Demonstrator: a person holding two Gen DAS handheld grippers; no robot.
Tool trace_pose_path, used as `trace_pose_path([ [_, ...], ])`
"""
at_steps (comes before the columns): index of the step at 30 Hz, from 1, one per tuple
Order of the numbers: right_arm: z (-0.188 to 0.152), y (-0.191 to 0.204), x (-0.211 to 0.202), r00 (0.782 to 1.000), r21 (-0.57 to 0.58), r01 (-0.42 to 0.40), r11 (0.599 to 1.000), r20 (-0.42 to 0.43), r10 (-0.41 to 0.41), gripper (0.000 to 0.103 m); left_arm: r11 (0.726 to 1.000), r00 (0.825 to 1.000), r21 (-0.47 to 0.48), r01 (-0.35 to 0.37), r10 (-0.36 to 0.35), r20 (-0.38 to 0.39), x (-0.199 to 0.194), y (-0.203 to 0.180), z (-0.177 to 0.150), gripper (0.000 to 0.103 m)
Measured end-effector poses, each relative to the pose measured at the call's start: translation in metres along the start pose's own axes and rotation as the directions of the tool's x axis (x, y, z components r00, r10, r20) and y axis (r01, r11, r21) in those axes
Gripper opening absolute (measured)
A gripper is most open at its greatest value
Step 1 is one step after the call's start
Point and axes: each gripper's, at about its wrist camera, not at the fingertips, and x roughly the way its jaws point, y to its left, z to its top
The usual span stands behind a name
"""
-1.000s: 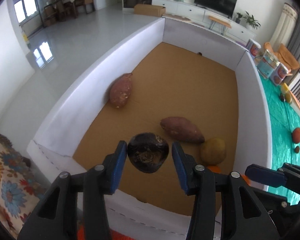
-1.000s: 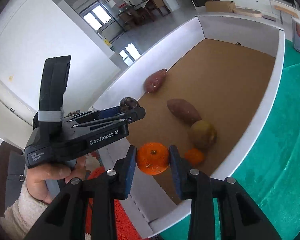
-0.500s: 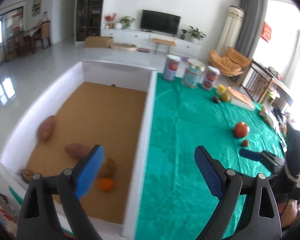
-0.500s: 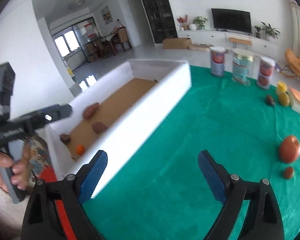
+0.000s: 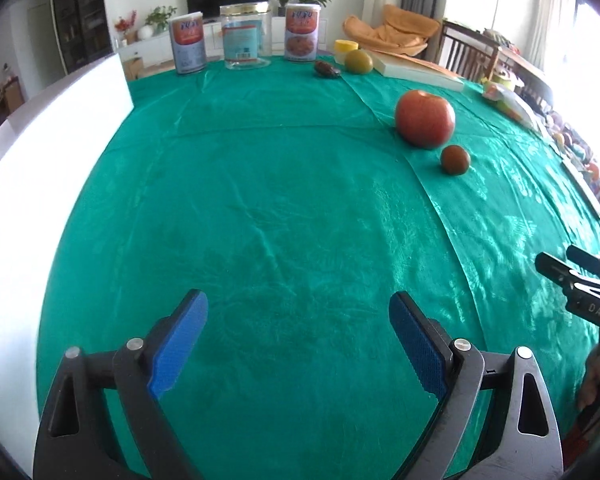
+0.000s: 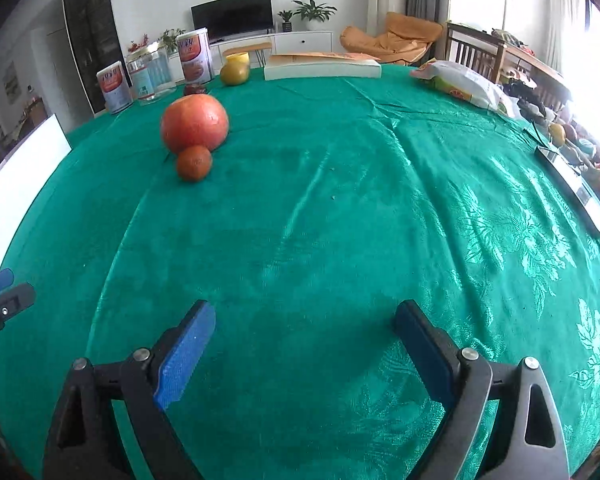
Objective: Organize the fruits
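Reaching out with both grippers spread and empty: right gripper [image 6: 304, 336] should straddle the big red fruit [image 6: 194, 122] ahead-left, left gripper [image 5: 298, 330] the small one [image 5: 455, 159] ahead-right.

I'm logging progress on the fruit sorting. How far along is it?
Nothing is in hand: the left gripper and right gripper are both open over bare green cloth. Still out on the cloth are the red apple, a small reddish fruit, a dark fruit and a yellow-green fruit.

A home living room: television [image 6: 233, 15] on a white sideboard [image 6: 300, 42], orange armchair [image 6: 396, 38], potted plants [image 6: 314, 11].
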Motion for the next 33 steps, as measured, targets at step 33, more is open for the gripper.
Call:
trace_pose_path([
  [33, -0.006, 0.007, 0.012, 0.999, -0.017, 0.026, 1.0, -0.034, -0.026, 0.103, 0.998, 0.998, -0.025, -0.064, 0.063, -0.012, 0.02, 0.007, -0.002, 0.102],
])
